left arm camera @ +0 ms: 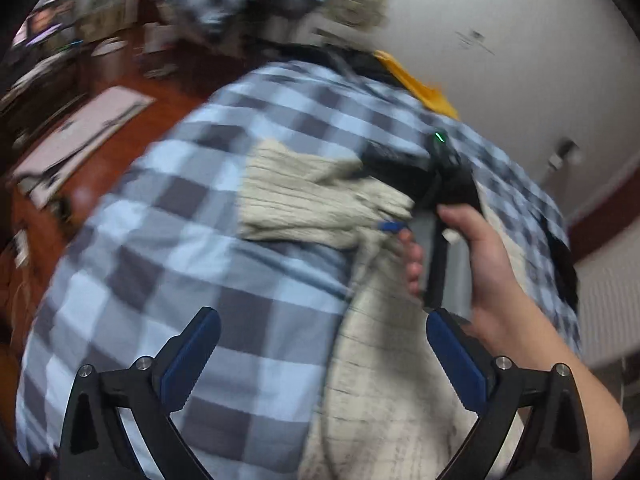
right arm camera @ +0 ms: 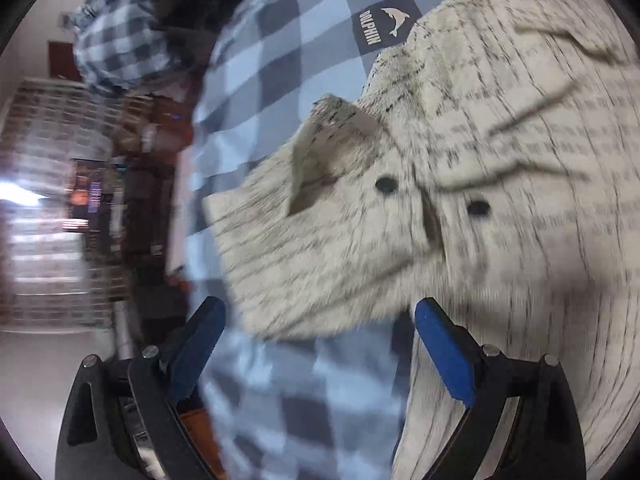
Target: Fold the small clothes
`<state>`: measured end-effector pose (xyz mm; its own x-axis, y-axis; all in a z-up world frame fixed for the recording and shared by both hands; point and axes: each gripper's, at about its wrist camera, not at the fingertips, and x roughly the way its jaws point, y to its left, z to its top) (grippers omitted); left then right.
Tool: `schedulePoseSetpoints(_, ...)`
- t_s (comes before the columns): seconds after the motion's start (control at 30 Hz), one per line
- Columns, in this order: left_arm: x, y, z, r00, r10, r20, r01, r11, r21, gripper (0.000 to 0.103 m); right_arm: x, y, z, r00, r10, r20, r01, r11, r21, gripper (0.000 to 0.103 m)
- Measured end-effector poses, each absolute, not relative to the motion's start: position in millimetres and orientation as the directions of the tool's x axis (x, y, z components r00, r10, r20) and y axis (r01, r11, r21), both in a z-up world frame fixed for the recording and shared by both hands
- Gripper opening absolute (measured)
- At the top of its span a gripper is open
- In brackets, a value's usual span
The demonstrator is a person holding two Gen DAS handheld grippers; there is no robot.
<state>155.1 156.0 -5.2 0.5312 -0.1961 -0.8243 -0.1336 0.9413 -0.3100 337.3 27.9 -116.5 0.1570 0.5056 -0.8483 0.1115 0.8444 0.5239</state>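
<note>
Right now both my tongs are spread wide with nothing between the pads: the left gripper (left arm camera: pixel 322 346) hangs over the checked cover, and the right gripper (right arm camera: pixel 320 338) hangs over the lower edge of the garment. The piece to fold is a cream fleece jacket (right arm camera: pixel 500 168), lying on the blue and grey checked bedspread (left arm camera: pixel 160 248), with two dark buttons (right arm camera: pixel 386 185) showing near its front edge and one corner flipped back. I judge it light, thick and limp, with a fuzzy pile that should give the pads good purchase; it will sag and bunch rather than hold a crease, so I would pinch it at an edge or a corner, probably the flipped flap (right arm camera: pixel 332 136) or the hem nearest my right tongs, taking the full thickness so the layers do not slide apart. In the left view the hand (left arm camera: pixel 480 264) carrying the right tool sits over the jacket and hides part of it, so I must keep the two tools from crossing. A yellow cloth (left arm camera: pixel 416 80) and some dark fabric lie at the far edge of the bed, well apart from the jacket. Beside the bed stands a reddish wooden desk (left arm camera: pixel 120 136) with papers; the blur hides finer detail.
</note>
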Motion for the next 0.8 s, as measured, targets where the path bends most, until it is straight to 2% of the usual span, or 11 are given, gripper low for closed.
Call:
schedulePoseSetpoints(0.1,153,187,-1,0.569,-0.134,-0.812,-0.243,0.916,-0.321,0.103,345,36,-132,0.149,0.444,-0.884,0.116,0.88,0.461,0.092)
schedulePoseSetpoints(0.17,151,206,-1,0.585,-0.135,-0.8,-0.293,0.885,-0.363,0.103,348,39,-139,0.153,0.397,-0.905,0.12,0.902,0.416,0.085)
schedulePoseSetpoints(0.2,151,215,-2,0.589,-0.14,-0.796,-0.311,0.87,-0.383,0.103,349,41,-140,0.15,0.369,-0.917,0.111,0.915,0.387,0.075)
schedulePoseSetpoints(0.23,151,219,-3,0.593,-0.143,-0.793,-0.322,0.86,-0.396,0.103,348,43,-140,0.146,0.337,-0.93,0.096,0.931,0.352,0.059)
schedulePoseSetpoints(0.27,151,223,-4,0.596,-0.141,-0.791,-0.333,0.853,-0.403,0.103,347,46,-141,0.144,0.298,-0.944,0.08,0.947,0.311,0.05)
schedulePoseSetpoints(0.33,151,228,-4,0.604,-0.137,-0.785,-0.344,0.844,-0.412,0.103,344,48,-141,0.145,0.231,-0.962,0.046,0.97,0.24,0.023)
schedulePoseSetpoints(0.4,150,227,-1,0.617,-0.145,-0.773,-0.339,0.838,-0.428,0.103,340,42,-137,0.16,0.249,-0.955,0.032,0.966,0.257,0.016)
schedulePoseSetpoints(0.63,148,227,1,0.622,-0.149,-0.768,-0.336,0.836,-0.434,0.103,307,33,-78,0.268,0.316,-0.91,-0.069,0.949,0.309,0.013)
schedulePoseSetpoints(0.8,146,221,2,0.632,-0.161,-0.758,-0.322,0.835,-0.446,0.103,291,1,2,0.407,0.336,-0.85,-0.126,0.942,0.312,0.011)
